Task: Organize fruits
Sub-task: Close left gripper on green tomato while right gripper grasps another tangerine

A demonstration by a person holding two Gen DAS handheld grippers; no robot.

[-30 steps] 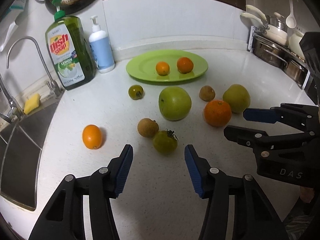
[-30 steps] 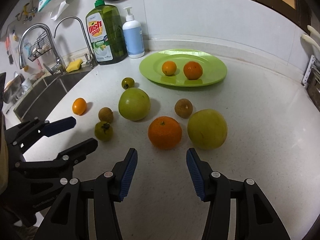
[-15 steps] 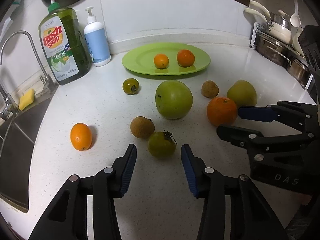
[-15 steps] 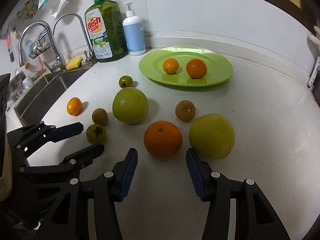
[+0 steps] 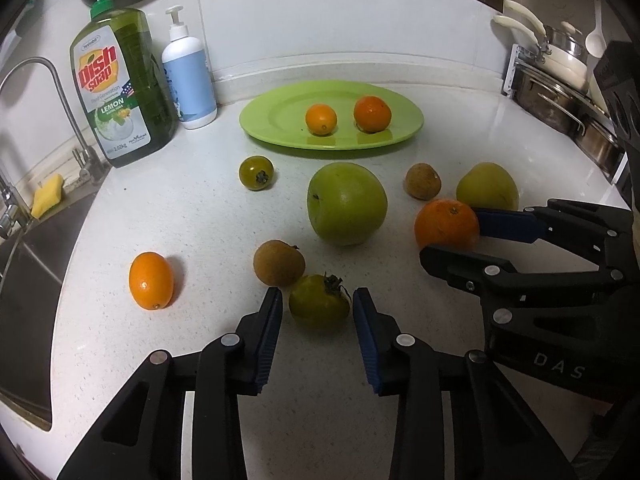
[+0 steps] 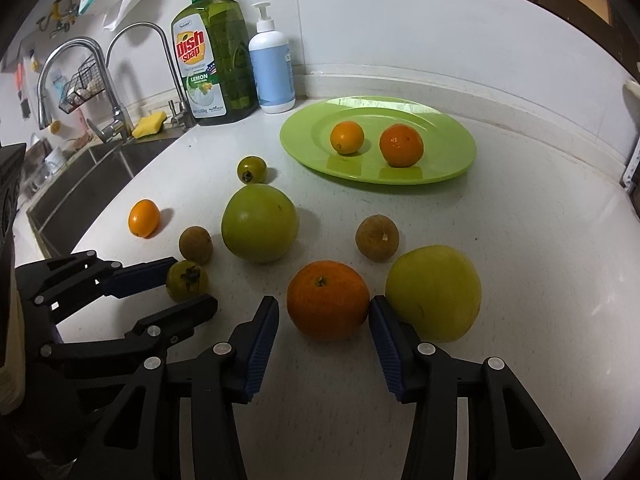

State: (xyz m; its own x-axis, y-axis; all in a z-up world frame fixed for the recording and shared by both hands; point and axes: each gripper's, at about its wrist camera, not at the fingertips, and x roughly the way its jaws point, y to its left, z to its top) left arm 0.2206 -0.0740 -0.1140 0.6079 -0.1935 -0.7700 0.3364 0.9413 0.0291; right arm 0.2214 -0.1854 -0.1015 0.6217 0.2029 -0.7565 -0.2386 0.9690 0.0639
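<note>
Kitchen corner, white speckled counter (image 5: pixel 192 216), white backsplash. Sink (image 6: pixel 80 184) and tap (image 6: pixel 132 76) at 9 o'clock, yellow sponge (image 5: pixel 47 200) on the rim. Dish soap (image 5: pixel 120 92) and white pump bottle (image 5: pixel 189 80) at 11 o'clock by the wall. Pots on a rack (image 5: pixel 560 92) at 2 o'clock.

Green plate (image 5: pixel 280 120) at 12 o'clock: holds two small oranges (image 5: pixel 321 119), side by side, apart.

Loose on counter: large green apple (image 5: pixel 346 203), yellow-green apple (image 6: pixel 434 293), two brown fruits (image 5: pixel 279 263), a small green fruit (image 5: pixel 256 172), an oval orange (image 5: pixel 151 280) at 9 o'clock.

Left gripper (image 5: pixel 318 306): jaws closing around green tomato (image 5: pixel 319 303), narrow gaps each side, pads not pressing. Right gripper (image 6: pixel 324 312): jaws closing around big orange (image 6: pixel 328 299), right pad just at its skin, left pad apart.
</note>
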